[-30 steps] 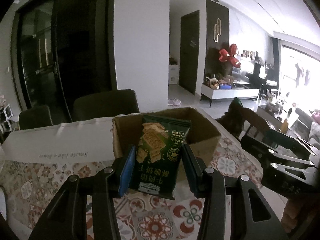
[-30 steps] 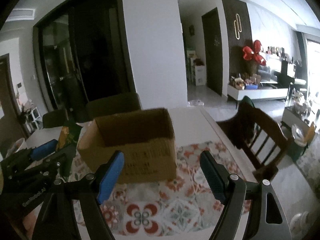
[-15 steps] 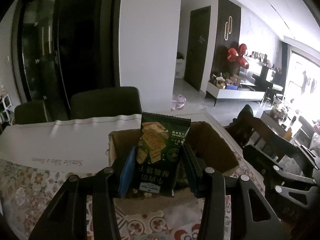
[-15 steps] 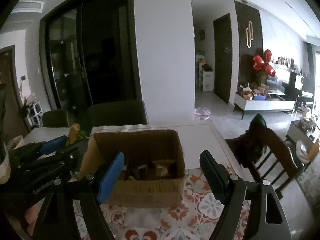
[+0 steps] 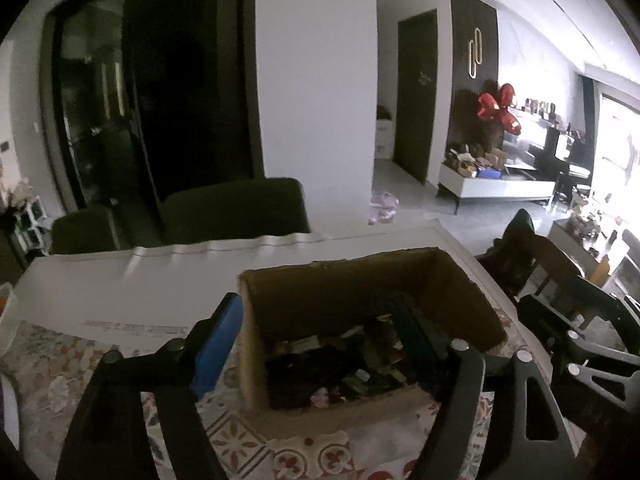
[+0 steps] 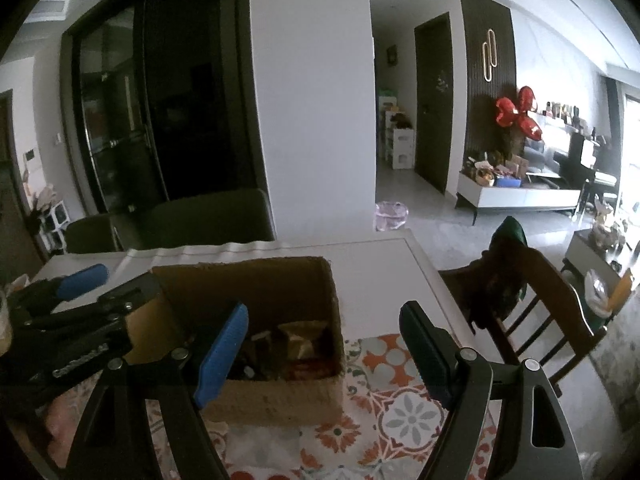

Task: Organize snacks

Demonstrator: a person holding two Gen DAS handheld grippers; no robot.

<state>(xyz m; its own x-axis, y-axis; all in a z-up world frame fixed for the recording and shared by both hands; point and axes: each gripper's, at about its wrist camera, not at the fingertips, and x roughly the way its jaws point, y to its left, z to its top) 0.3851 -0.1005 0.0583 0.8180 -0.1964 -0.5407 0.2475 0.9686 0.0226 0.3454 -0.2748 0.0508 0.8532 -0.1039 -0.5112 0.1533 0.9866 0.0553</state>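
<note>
An open cardboard box stands on the patterned tablecloth and holds several dark snack packets. My left gripper is open and empty, just above the box's near left part, its blue left finger outside the left wall. The green cracker packet is not clearly told apart among the packets in the box. In the right wrist view the box sits left of centre, and my right gripper is open and empty over its near right corner. The left gripper shows at the box's left side.
A wooden chair stands at the table's right side. Dark chairs stand behind the table. A white paper sheet lies behind the box. The patterned tablecloth covers the near table.
The left gripper moved over the box, opened and let go of the green cracker packet, which is no longer between its fingers. The right gripper stayed open near the box.
</note>
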